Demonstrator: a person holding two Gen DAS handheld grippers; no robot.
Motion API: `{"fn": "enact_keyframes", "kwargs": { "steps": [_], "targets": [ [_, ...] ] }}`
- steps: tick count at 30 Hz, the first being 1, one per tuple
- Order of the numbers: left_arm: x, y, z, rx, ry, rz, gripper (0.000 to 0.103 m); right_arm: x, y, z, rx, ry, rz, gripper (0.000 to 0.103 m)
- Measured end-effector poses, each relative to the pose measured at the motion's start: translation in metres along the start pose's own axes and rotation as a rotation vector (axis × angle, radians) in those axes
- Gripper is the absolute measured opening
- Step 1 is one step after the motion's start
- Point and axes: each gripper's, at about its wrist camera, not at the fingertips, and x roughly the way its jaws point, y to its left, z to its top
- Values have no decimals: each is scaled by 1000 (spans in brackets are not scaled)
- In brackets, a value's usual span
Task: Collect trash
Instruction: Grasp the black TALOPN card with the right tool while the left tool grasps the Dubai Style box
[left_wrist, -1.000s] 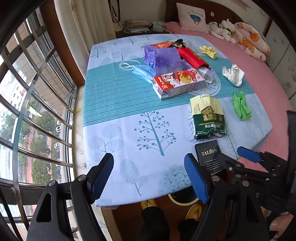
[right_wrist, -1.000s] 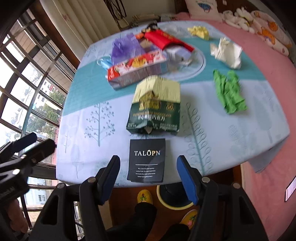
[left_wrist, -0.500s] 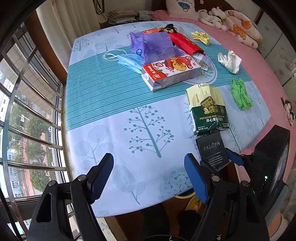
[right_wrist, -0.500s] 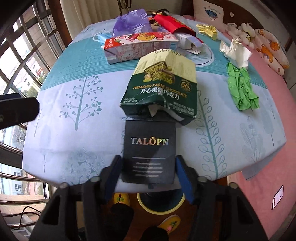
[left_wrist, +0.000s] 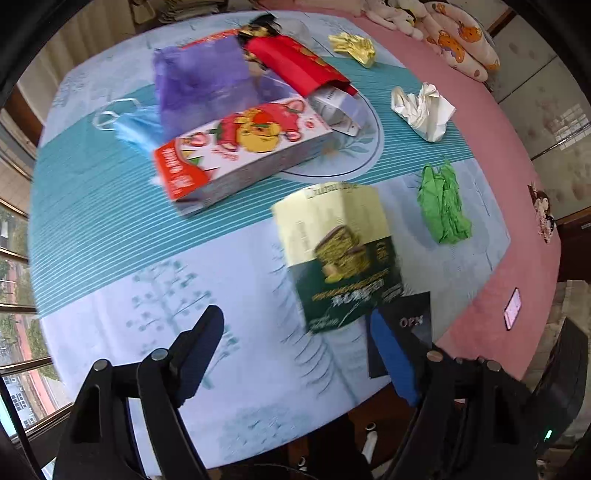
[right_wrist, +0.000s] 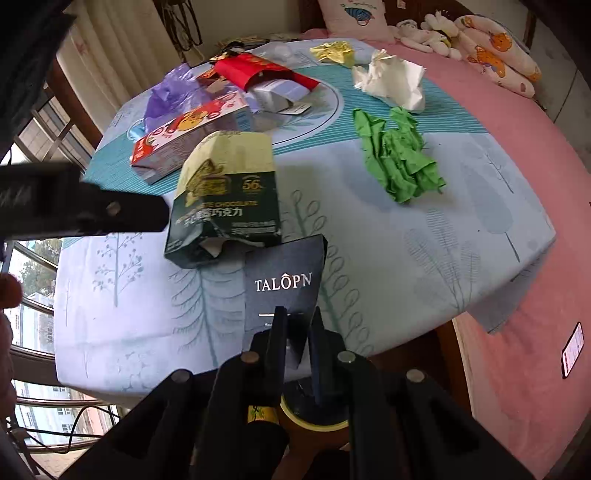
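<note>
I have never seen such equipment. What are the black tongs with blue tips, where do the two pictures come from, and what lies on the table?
A person holds a two-finger gripper in each hand; a camera on each looks along its fingers. In the left view, the left gripper hangs over the table with its jaws opening and nothing between them. In the right view, the right gripper is closing on the black card at the table's near edge. On the cloth lie trash: a green chocolate box, a cartoon carton, crumpled green paper, white paper, a purple bag.
</note>
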Motion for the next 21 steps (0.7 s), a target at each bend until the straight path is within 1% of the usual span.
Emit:
{"fn": "enact_keyframes", "kwargs": {
  "steps": [6,9,12,15,17,18,19,21],
  "targets": [
    [31,-8,22,-83,87,-55,84,-4,-15,2,66,-30,49,7],
    [40,-15,29,-100,87,-53,84,-9,-22,1,81,-36,58,6],
    [52,-21,33,-125,99,-23,84,-11,-26,0,89,-34,63,5],
    [61,-23,35,-199,102,-37,86,-13,-32,2,103,-34,70,3],
    [62,-25,36,-223,89,-23,85,-13,-37,4,113,-38,82,2],
    [62,-24,38,-222,87,-24,84,-14,-40,5,119,-39,89,2],
    [61,-25,39,-217,79,-39,76,-14,-41,6,122,-41,95,2],
    [53,-28,40,-204,36,-40,67,-16,-45,7,127,-43,108,2]
  ]
}}
